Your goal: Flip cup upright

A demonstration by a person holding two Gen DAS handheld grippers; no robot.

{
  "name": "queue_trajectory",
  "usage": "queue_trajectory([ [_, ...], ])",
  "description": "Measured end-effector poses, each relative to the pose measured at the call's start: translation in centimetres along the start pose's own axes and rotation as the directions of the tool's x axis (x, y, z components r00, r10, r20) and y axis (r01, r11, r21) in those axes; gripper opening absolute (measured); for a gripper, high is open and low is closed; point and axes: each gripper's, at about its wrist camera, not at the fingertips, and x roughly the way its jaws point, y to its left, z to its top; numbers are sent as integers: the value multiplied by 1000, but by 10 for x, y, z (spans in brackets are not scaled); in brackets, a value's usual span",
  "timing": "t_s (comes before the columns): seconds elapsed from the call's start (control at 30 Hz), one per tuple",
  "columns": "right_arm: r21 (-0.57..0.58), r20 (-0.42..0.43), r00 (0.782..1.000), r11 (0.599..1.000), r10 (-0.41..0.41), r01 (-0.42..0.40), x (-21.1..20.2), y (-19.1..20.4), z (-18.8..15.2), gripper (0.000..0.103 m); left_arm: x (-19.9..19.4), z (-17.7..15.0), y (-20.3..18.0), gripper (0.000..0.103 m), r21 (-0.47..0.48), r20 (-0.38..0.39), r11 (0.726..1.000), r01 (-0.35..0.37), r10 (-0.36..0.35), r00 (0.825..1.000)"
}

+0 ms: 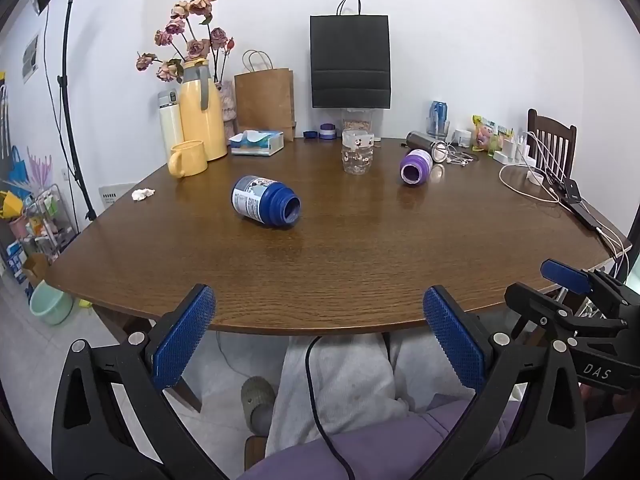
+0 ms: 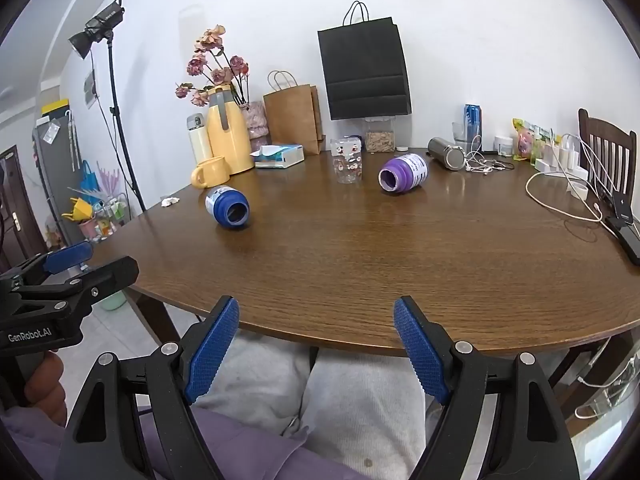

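Both tools are back at the near edge of the table (image 1: 360, 264), over my operator's lap, and neither one touches anything. My left gripper (image 1: 320, 332) has its blue-padded fingers spread wide, nothing between them; the right gripper (image 2: 316, 344) is just as wide apart and just as empty. Out on the wood, the blue cup (image 1: 266, 205) lies on its side left of centre, its open mouth turned toward the near right; from the right wrist view I look nearly straight into that mouth. The purple cup (image 1: 416, 166) is also down on its side, farther back and to the right, mouth toward me, well apart from the blue one. Between them, toward the back, a clear patterned glass (image 1: 357, 152) stands upright. Along the far left I have a yellow mug (image 1: 187, 158) in front of a yellow thermos jug (image 1: 202, 120), a cream flask (image 1: 171, 120) beside that, and a tissue box (image 1: 257, 142) just to their right. A brown paper bag (image 1: 265, 100) and a black paper bag (image 1: 350, 62) stand at the wall. Off right, a steel bottle (image 2: 447, 153) lies beside tangled white earphones (image 2: 482, 166), a blue can (image 2: 473, 122) behind it.
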Motion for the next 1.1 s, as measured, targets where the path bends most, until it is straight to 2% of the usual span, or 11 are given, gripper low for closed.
queue_trajectory([
  [1.1,7,-5,1000,1000,3,-3,2,0,1,84,4,-1,-2,103,1,-19,1000,-2,2,1000],
])
